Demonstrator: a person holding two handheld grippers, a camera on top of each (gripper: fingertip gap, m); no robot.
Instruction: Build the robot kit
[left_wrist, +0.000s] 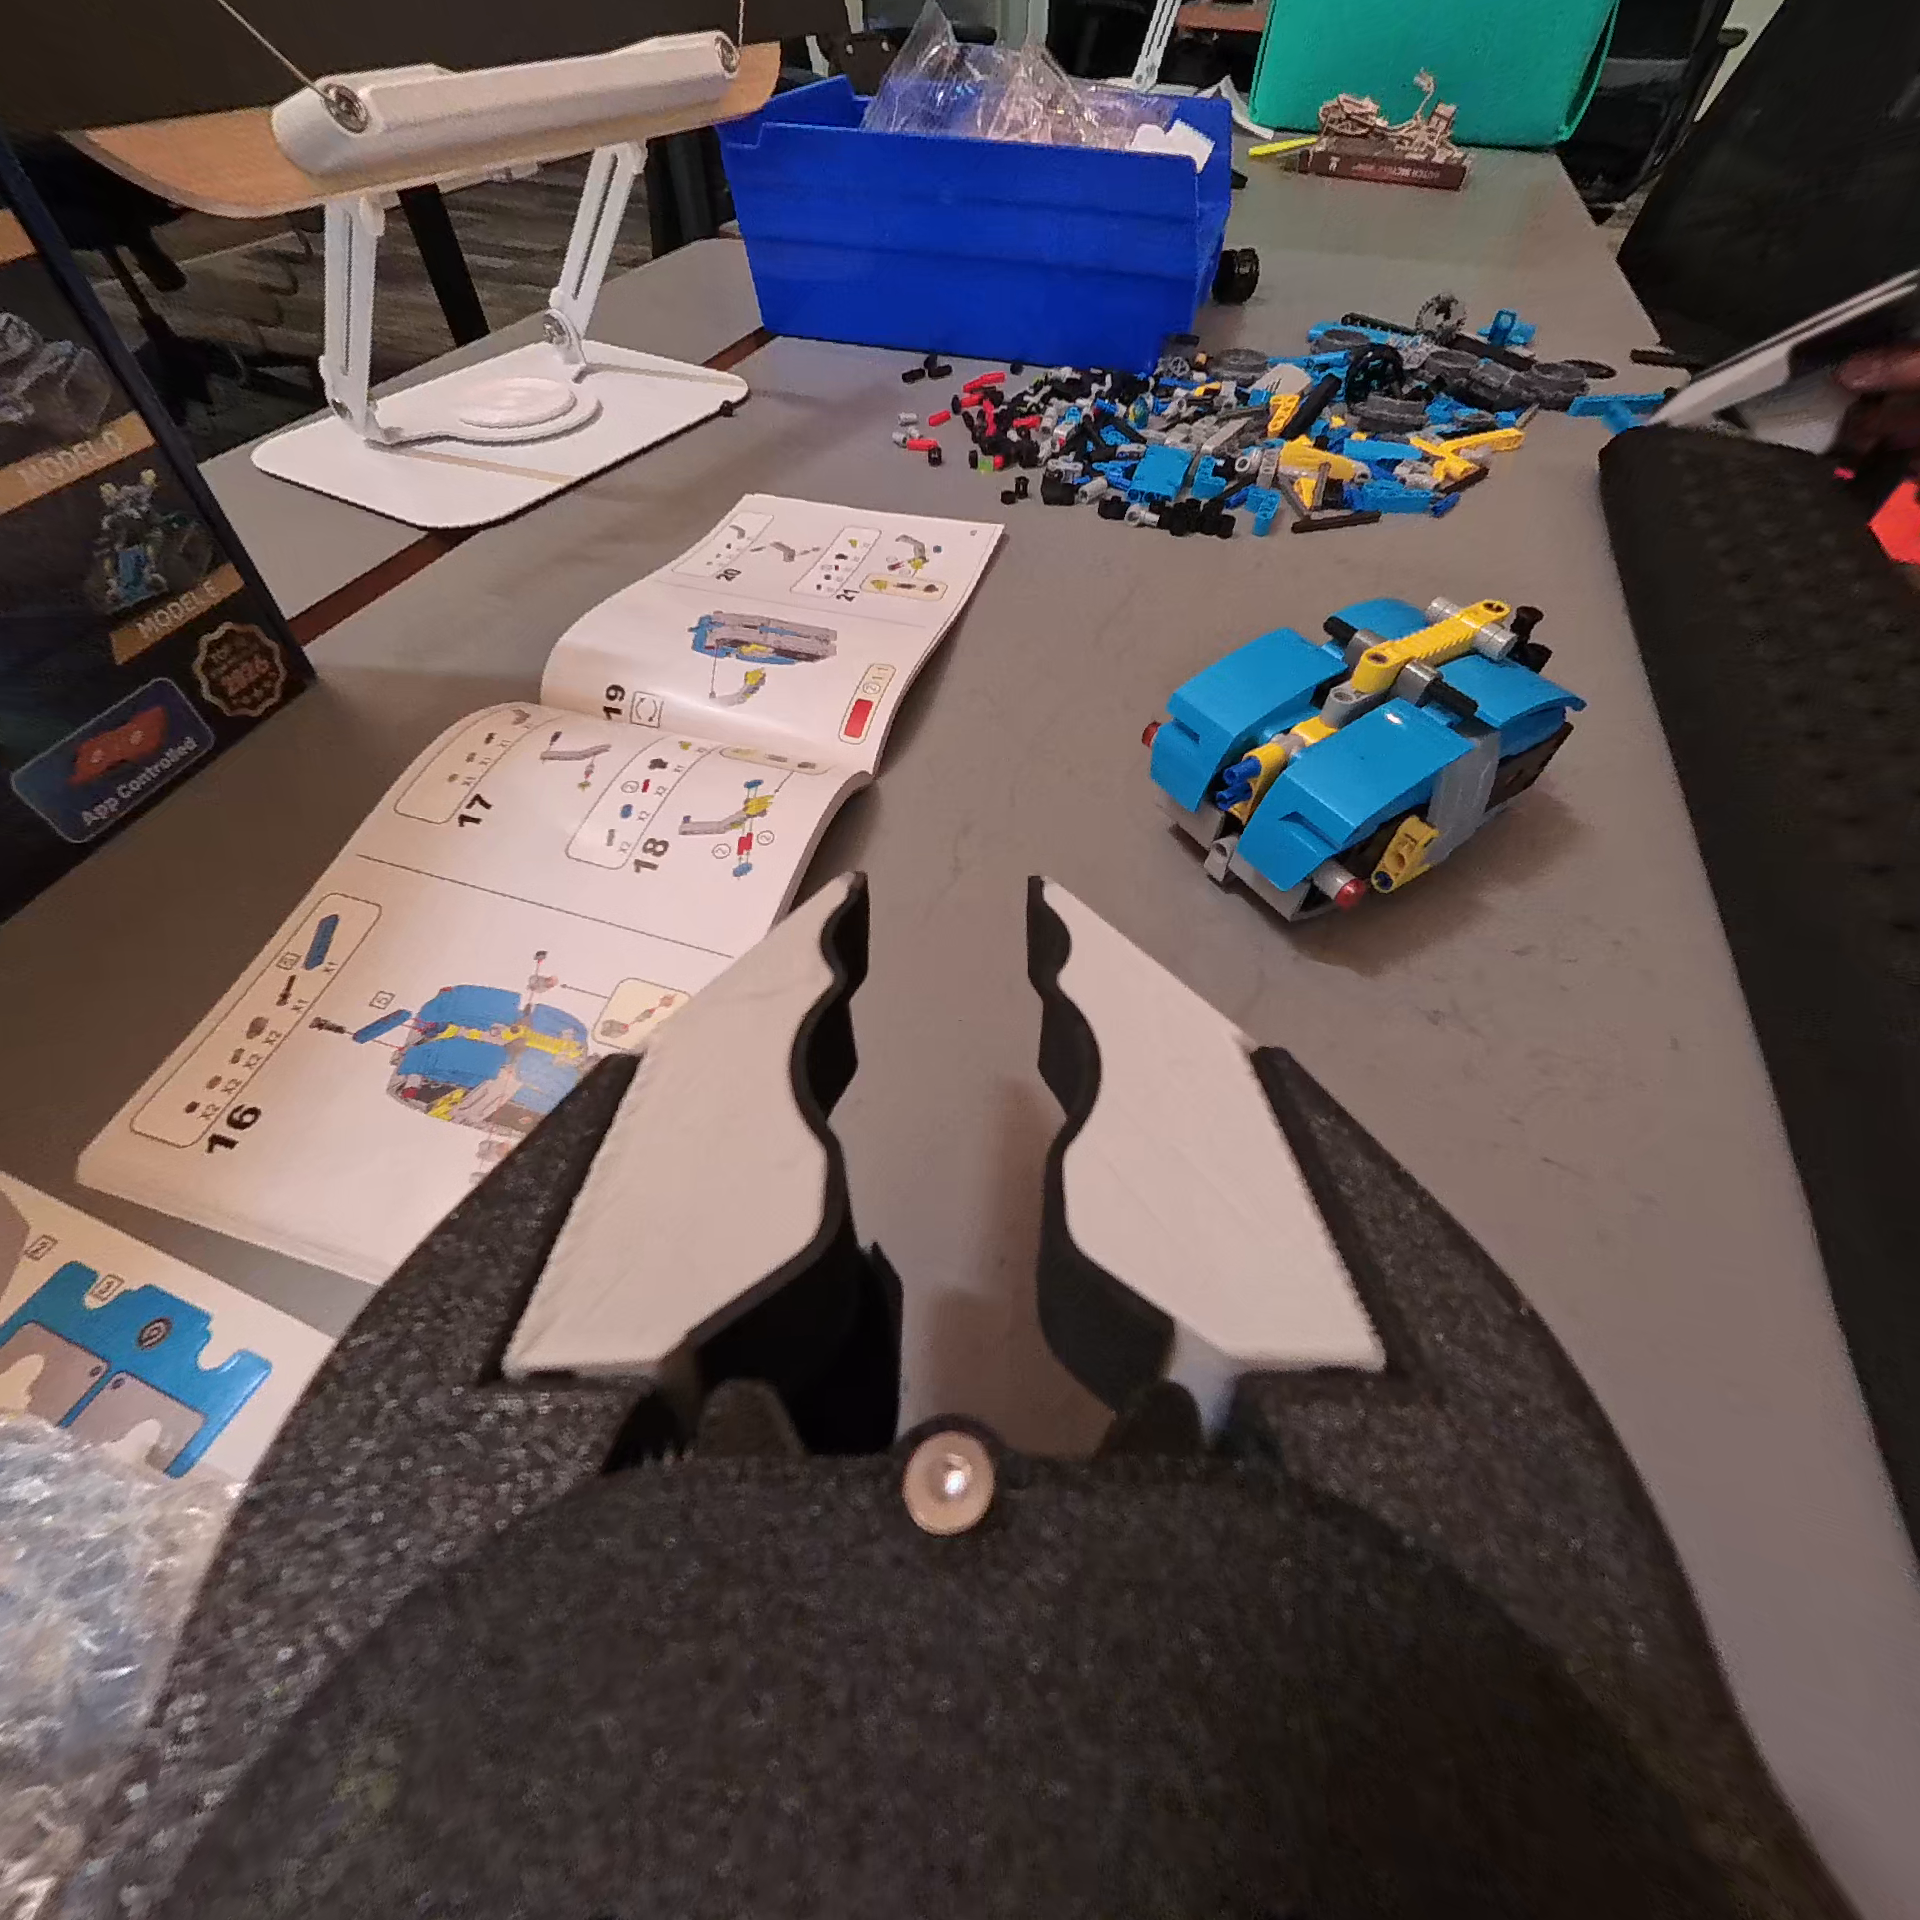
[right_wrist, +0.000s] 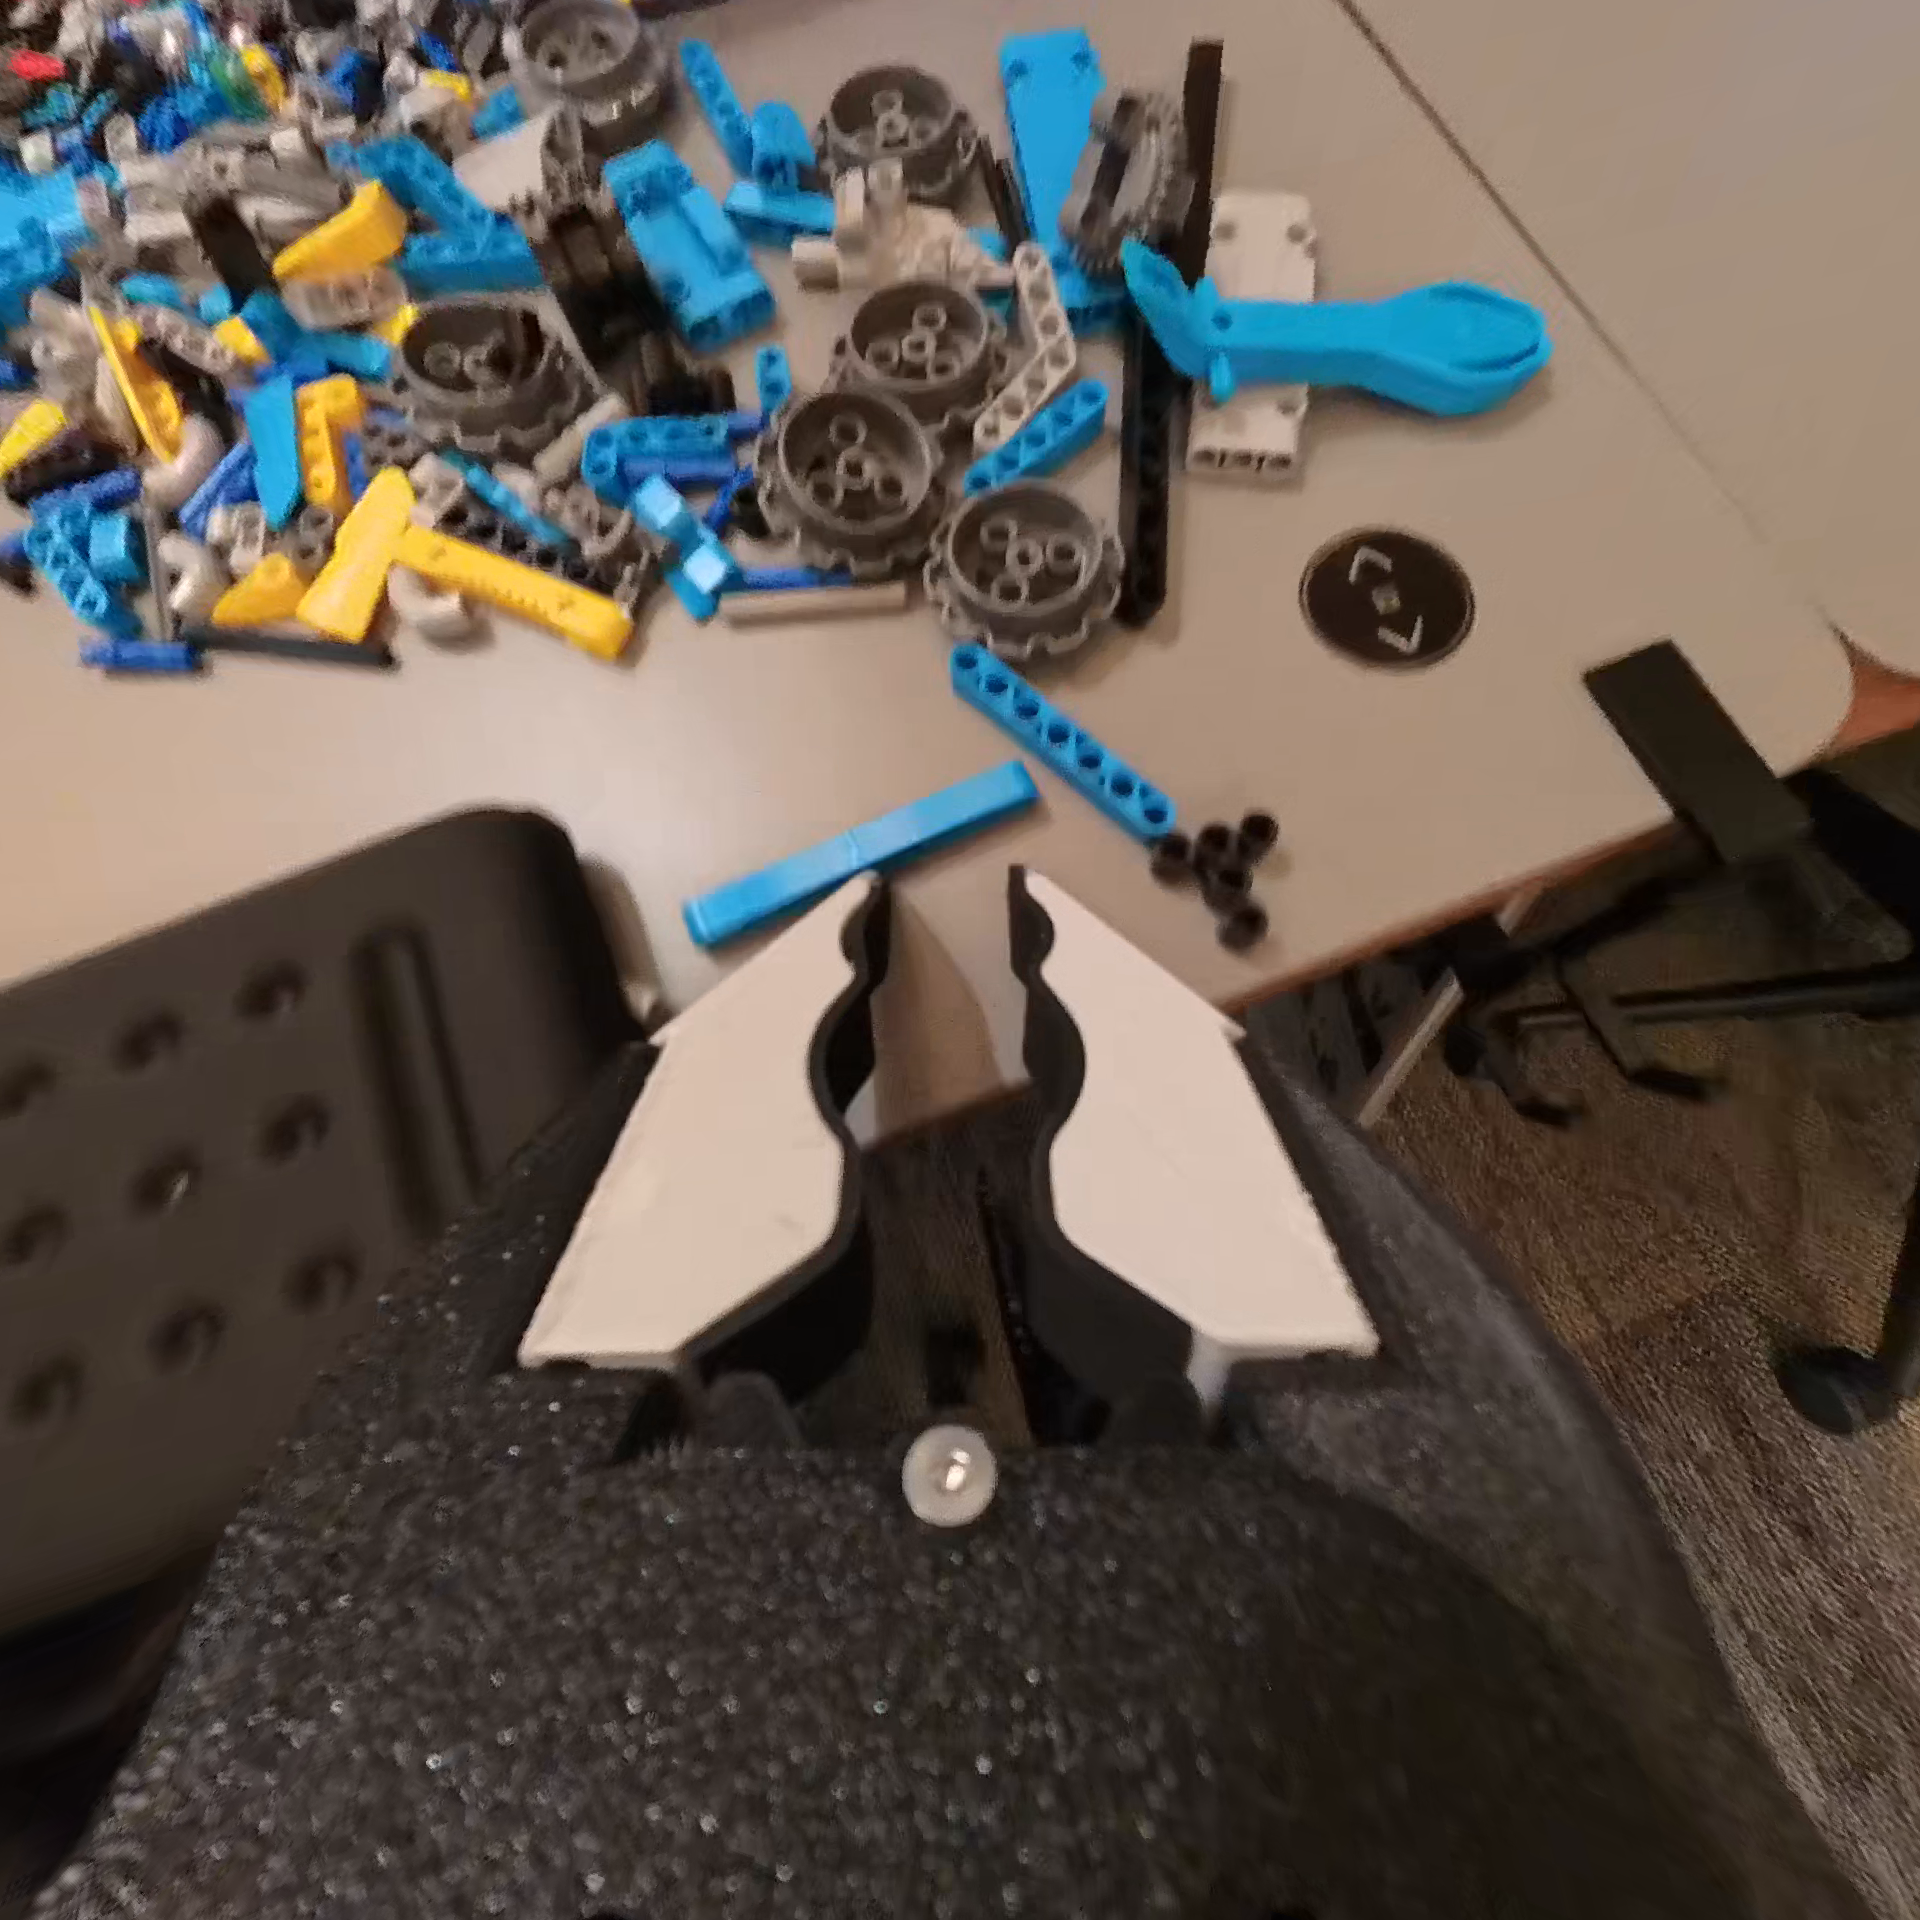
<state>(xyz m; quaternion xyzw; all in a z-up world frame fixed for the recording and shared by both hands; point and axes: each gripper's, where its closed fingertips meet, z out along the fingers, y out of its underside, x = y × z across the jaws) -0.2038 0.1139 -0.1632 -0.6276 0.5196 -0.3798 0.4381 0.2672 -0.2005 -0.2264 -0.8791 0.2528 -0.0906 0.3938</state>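
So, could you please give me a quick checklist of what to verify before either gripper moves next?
1. Left gripper open and empty: ok.
2. Right gripper open and empty: ok.
3. Blue toy car upright on the table, apart from the left gripper: ok.
4. Open booklet lying flat, partly hidden by the left finger: ok.
5. Flat blue strip just ahead of the right fingertips, untouched: ok.
6. Black connectors close to the table edge: not ok.
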